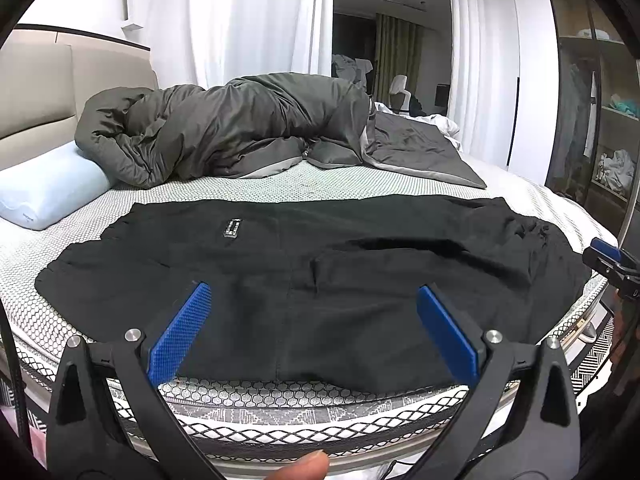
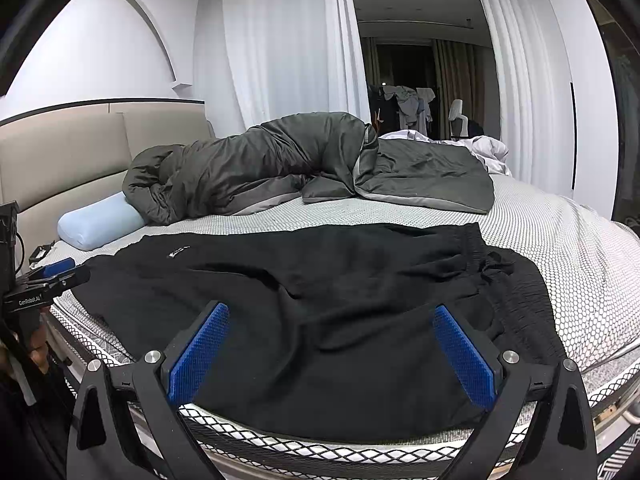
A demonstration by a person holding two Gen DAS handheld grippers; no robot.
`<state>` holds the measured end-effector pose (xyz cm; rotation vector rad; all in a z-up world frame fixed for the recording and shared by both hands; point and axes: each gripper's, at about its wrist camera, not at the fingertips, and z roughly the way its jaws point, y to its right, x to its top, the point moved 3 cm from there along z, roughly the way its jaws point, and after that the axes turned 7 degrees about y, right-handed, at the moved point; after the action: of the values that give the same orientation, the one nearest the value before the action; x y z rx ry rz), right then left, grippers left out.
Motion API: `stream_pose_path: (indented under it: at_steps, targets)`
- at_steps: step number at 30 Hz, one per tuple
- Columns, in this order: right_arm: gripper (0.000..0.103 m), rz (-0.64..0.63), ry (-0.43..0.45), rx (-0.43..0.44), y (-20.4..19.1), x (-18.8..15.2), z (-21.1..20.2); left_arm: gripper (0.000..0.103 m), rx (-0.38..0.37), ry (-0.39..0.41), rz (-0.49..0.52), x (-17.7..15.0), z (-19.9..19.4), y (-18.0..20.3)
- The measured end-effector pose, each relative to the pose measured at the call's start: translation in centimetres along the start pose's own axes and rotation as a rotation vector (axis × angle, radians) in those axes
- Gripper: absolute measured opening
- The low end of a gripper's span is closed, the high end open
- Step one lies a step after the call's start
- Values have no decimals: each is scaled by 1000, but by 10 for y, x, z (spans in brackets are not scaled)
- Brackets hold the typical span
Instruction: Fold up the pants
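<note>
one pants (image 1: 304, 264), one pillow (image 1: 48, 188), one duvet (image 1: 224, 132) — two tools (image 1: 314, 328) (image 2: 332, 350)

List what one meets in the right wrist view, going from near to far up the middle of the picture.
Right tool → black pants → bare mattress → grey duvet → white curtain.

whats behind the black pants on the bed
Behind the black pants lies a strip of bare mattress, then a bunched grey duvet whose end rests on a light blue pillow. Whatever the duvet covers cannot be seen.
</note>
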<state>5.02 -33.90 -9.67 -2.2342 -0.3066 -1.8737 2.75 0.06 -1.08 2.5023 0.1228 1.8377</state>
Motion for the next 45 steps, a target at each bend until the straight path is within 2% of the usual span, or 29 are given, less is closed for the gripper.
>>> stream_pose_path:
  at_steps: [45]
  targets:
    - [103, 1, 13, -16, 1, 1, -2, 102, -8, 6, 17, 13, -9, 10]
